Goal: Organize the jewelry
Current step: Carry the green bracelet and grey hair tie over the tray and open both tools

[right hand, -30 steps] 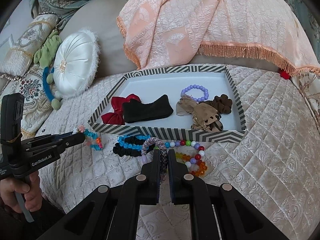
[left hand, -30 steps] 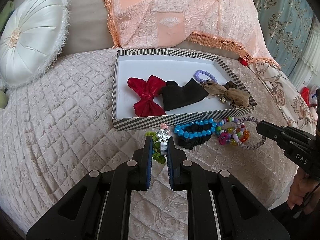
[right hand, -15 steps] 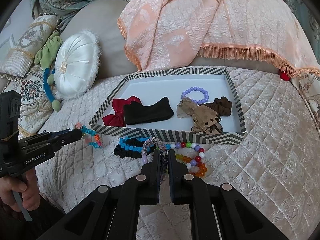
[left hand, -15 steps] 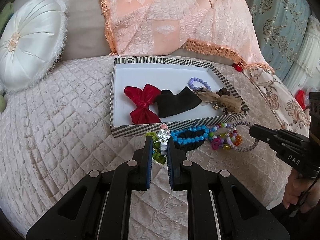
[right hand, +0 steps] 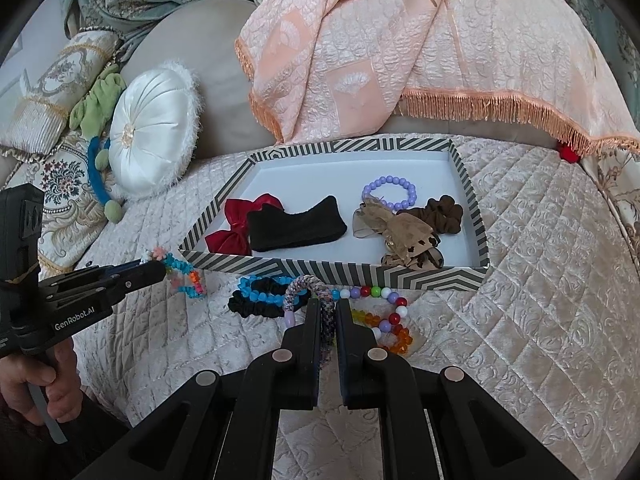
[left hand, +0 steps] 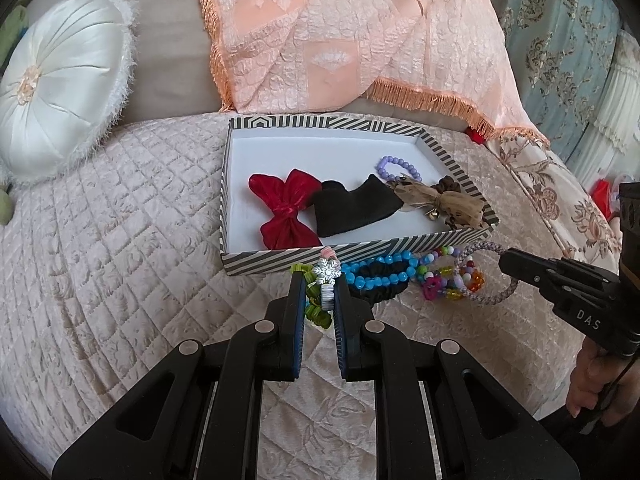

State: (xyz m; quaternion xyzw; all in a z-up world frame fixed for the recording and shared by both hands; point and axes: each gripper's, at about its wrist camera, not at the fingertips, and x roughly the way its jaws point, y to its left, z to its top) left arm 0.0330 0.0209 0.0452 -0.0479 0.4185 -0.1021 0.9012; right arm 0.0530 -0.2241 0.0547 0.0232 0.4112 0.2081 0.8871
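Quilted cream bedding (left hand: 120,264) is spreading under everything, with a peach fringed throw (left hand: 360,40) and a round white cushion (left hand: 60,96) lying beyond. We are holding the left gripper (left hand: 319,280) pinched on a beaded bracelet with a snowflake charm (left hand: 326,274), just short of the near wall of the striped box (left hand: 280,258). We are gripping the right gripper (right hand: 329,304) closed on a braided purple hair tie (right hand: 304,286), also just in front of that wall. Between the two tongs, on the quilt, a black scrunchie (right hand: 256,308), a blue bead bracelet (left hand: 376,276) and a multicoloured bead string (right hand: 384,312) are lying tangled together. Ahead of both tongs, inside the box, a red bow (left hand: 288,208), a black cloth piece (left hand: 352,208), a lilac bead bracelet (right hand: 390,192), a tan sheer bow (right hand: 400,232) and a brown scrunchie (right hand: 440,214) are resting.
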